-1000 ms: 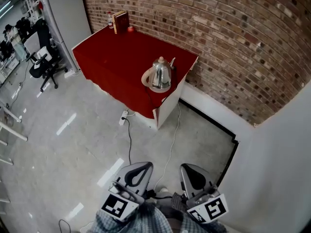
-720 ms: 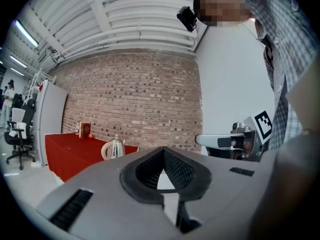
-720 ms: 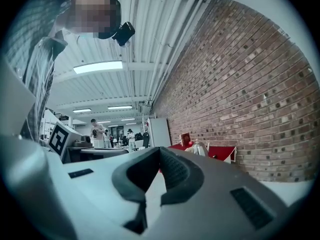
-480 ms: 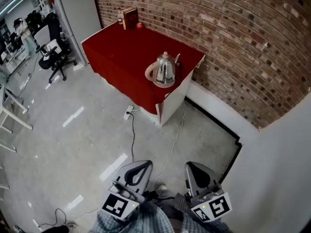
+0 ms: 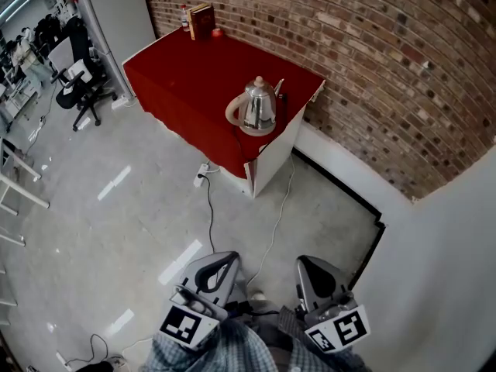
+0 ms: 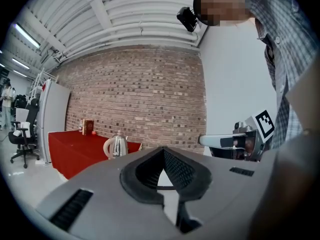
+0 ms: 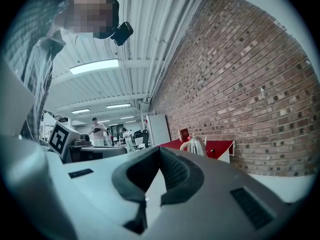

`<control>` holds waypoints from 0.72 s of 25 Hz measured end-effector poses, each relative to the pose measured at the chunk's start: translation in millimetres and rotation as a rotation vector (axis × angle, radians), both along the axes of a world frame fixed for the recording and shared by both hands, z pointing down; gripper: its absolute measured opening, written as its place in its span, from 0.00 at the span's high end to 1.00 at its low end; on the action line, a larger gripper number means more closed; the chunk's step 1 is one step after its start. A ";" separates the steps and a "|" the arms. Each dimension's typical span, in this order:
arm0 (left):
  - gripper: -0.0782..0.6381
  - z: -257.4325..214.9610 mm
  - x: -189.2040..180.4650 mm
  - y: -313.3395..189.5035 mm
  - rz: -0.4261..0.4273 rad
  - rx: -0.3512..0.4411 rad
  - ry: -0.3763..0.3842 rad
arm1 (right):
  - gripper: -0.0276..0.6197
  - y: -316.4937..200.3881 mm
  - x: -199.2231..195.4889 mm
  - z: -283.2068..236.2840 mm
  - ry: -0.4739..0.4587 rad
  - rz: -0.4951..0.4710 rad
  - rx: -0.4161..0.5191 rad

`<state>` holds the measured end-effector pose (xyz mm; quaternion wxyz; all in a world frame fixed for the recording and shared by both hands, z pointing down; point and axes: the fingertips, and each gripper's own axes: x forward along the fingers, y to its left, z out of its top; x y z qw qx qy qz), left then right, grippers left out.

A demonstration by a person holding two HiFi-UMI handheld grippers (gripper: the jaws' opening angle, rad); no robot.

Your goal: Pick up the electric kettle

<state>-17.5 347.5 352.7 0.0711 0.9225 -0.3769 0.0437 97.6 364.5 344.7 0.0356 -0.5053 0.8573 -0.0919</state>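
The steel electric kettle (image 5: 258, 105) with a cream handle stands on its base near the right corner of the red-clothed table (image 5: 178, 76), against the brick wall. Both grippers are held low near the person's body, far from the table across the bare floor. The left gripper (image 5: 222, 260) is shut with nothing in it, and so is the right gripper (image 5: 309, 265). In the left gripper view the jaws (image 6: 162, 153) meet, with the kettle (image 6: 116, 146) small and distant at left. The right gripper view shows closed jaws (image 7: 159, 154) and the kettle (image 7: 196, 145) far ahead.
A book (image 5: 201, 20), a small bottle and a red object stand at the table's far corner. A power strip (image 5: 200, 180) and cables lie on the floor by the table. An office chair (image 5: 77, 84) and a white cabinet (image 5: 116, 6) are at left, a white wall at right.
The head view has shifted slightly, so the table and kettle sit a little higher in frame. Both grippers stay shut and close to the body, the right one barely displaced.
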 end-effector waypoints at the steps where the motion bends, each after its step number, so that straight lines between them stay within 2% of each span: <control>1: 0.88 0.1 1.9 -5.1 0.011 0.001 -0.004 | 0.95 -4.9 1.2 0.7 0.003 0.008 -0.004; 18: 0.88 -12.2 -9.6 -128.0 0.152 0.028 0.001 | 0.95 -116.7 -26.3 -12.8 0.012 0.103 0.016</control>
